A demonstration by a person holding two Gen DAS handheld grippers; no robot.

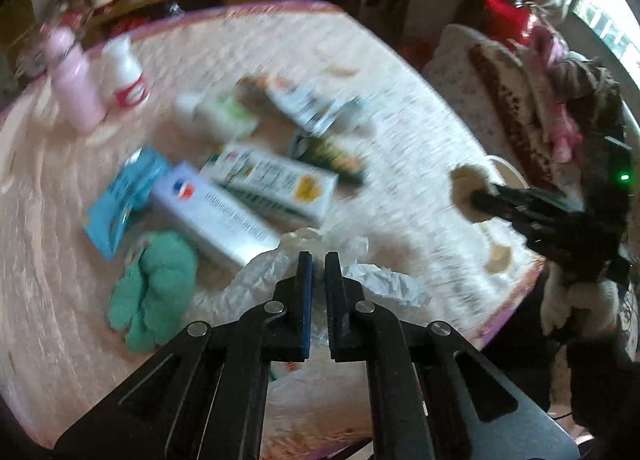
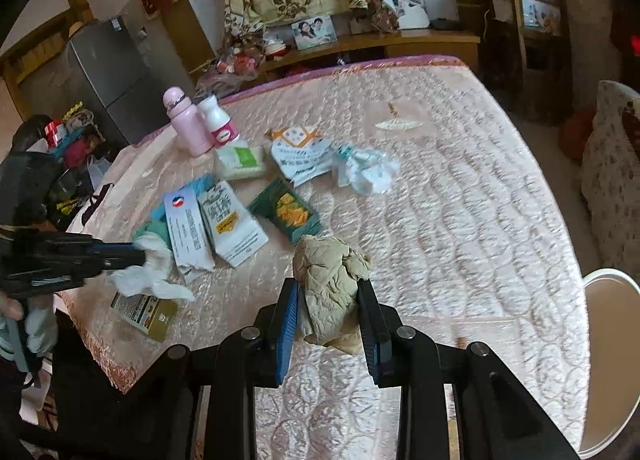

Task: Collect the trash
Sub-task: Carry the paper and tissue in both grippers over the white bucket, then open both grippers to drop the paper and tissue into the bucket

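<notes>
My left gripper [image 1: 318, 256] is shut on a crumpled white tissue [image 1: 368, 280] at the near edge of the pink quilted mattress [image 1: 400, 100]; it also shows in the right wrist view [image 2: 138, 256] with the tissue [image 2: 156, 280] hanging from it. My right gripper [image 2: 329, 284] is shut on a crumpled brown paper wad [image 2: 328, 284] held above the mattress [image 2: 460, 200]; it shows in the left wrist view [image 1: 478, 196] with the wad [image 1: 464, 180]. Another white tissue wad [image 2: 368, 172] lies farther back.
Boxes [image 2: 236, 224], a green packet [image 2: 288, 212], a torn wrapper [image 2: 300, 156], a pink bottle [image 2: 186, 124] and a white bottle [image 2: 220, 124] lie on the mattress. A white bin rim [image 2: 612, 340] stands at the right. A green cloth [image 1: 152, 288] lies near the left gripper.
</notes>
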